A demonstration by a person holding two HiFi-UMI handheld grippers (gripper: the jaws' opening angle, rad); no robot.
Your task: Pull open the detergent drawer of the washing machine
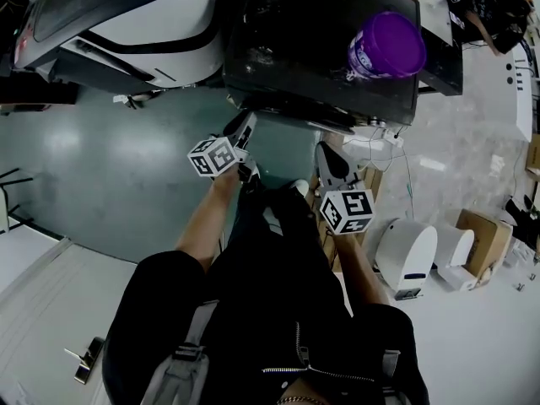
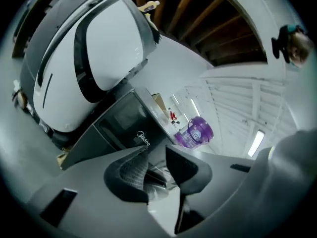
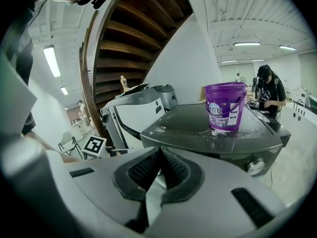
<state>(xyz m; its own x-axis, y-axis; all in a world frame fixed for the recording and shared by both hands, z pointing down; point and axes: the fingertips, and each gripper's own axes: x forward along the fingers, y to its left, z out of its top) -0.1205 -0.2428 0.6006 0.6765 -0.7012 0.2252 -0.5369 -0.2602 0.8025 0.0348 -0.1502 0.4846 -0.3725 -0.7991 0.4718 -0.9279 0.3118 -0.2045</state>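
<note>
Left tool (image 2: 156, 148) stands slightly apart, right tool (image 3: 160, 150) together; washing machine (image 1: 321, 49) top hides the drawer.

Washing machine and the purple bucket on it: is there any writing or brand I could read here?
"Midea": in pale letters on the dark front of the washing machine.
Purple bucket: it has a printed label, too blurred to read.
Marker cube: a black-and-white square pattern, no words.

Bucket (image 1: 388, 45) stands on washing machine (image 1: 295, 49).
</note>
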